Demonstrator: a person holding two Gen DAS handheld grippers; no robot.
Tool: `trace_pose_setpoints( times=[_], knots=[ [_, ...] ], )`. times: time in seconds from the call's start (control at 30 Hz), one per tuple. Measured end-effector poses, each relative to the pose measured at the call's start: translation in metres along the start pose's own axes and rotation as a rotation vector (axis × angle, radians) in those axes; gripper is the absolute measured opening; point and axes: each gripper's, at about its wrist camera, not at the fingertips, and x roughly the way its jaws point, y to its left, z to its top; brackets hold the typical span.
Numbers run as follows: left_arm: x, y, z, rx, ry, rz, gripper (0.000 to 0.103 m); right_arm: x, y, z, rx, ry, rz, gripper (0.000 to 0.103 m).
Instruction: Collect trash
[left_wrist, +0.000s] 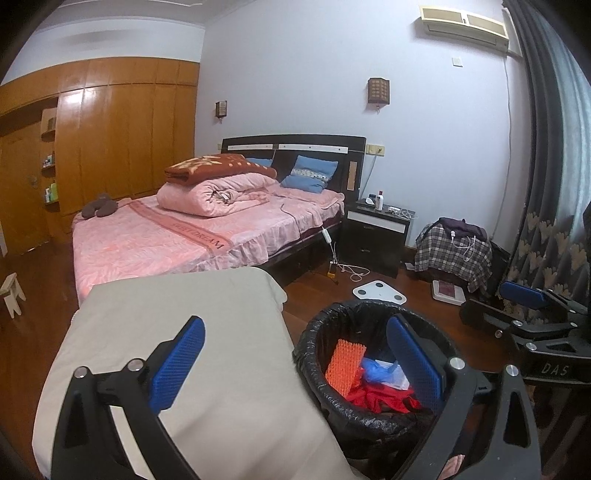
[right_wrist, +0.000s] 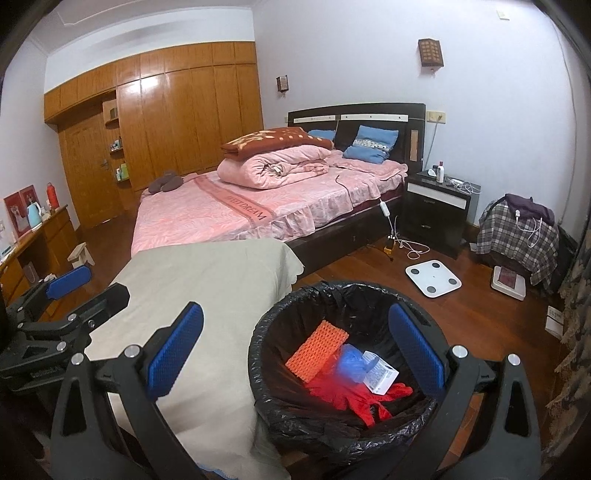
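A round bin with a black liner (left_wrist: 308, 343) (right_wrist: 258, 354) stands on the wooden floor beside a beige cloth-covered table (left_wrist: 207, 317) (right_wrist: 207, 288). Inside lie an orange mesh pad (left_wrist: 345, 363) (right_wrist: 317, 350), a blue crumpled piece (right_wrist: 351, 363), a small white box (right_wrist: 380, 373) and a red glove (left_wrist: 373, 398) (right_wrist: 354, 400). My left gripper (left_wrist: 295, 363) is open and empty, straddling the table edge and the bin. Over the same spot, my right gripper (right_wrist: 295, 354) is also open and holds nothing. Each gripper shows at the side of the other's view.
A pink bed (right_wrist: 258, 206) fills the middle of the room, with a dark nightstand (right_wrist: 436, 206) to its right. On the floor lie a white scale (right_wrist: 432, 277) and charger cables (right_wrist: 410, 247). A plaid-covered chair (right_wrist: 517, 236) stands far right; a small stool (right_wrist: 81, 254) far left.
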Motion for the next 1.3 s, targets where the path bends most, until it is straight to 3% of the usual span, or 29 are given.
trace_pose_setpoints(
  times=[1.3],
  knots=[
    [-0.0021,0.0012,0.0008,0.002,0.001,0.0,0.097,0.0,0.002,0.0007,0.0,0.0,0.0,0.098]
  ],
)
